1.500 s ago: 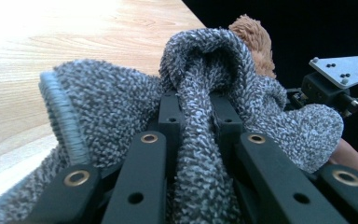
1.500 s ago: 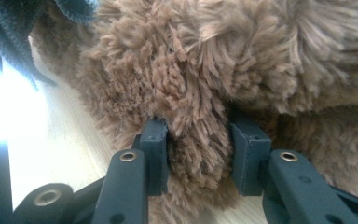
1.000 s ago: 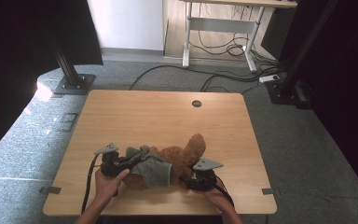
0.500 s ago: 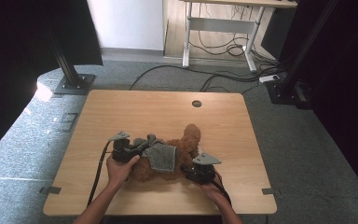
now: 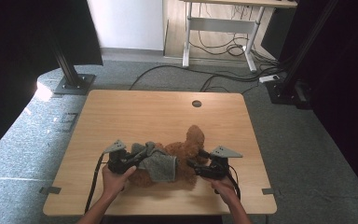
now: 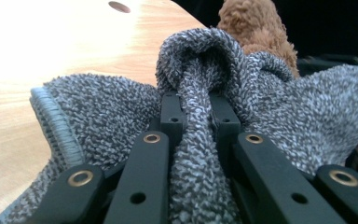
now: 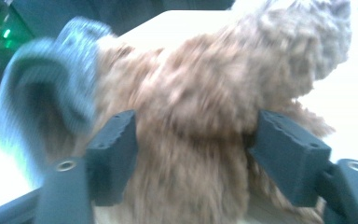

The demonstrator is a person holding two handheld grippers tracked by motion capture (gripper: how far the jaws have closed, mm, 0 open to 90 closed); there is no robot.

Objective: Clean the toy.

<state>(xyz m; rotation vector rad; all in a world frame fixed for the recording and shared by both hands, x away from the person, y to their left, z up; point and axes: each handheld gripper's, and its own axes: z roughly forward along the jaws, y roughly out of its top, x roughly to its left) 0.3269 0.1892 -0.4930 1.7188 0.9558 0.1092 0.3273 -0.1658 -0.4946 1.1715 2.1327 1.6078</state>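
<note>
A brown plush bear [image 5: 195, 142] lies on the wooden table [image 5: 144, 112] near its front edge, with a grey towel [image 5: 162, 164] draped over its left side. My left gripper [image 5: 139, 158] is shut on a bunched fold of the towel [image 6: 200, 154], which runs up between its jaws [image 6: 198, 112]; the bear's head [image 6: 254, 23] shows beyond. My right gripper [image 5: 194, 166] has just been opening its jaws. They now stand wide on either side of the bear's furry body [image 7: 200, 116], right gripper [image 7: 198, 149] not clamped on it, and the towel [image 7: 56, 84] hangs at the left.
The far half of the table is bare wood with a round cable hole [image 5: 196, 103]. Both hands come in over the front edge. Cables and a desk frame [image 5: 219, 32] lie on the floor beyond.
The right gripper's jaws have spread apart around the bear and that hand has risen a little. The left gripper shifted slightly with the towel still pinched.
</note>
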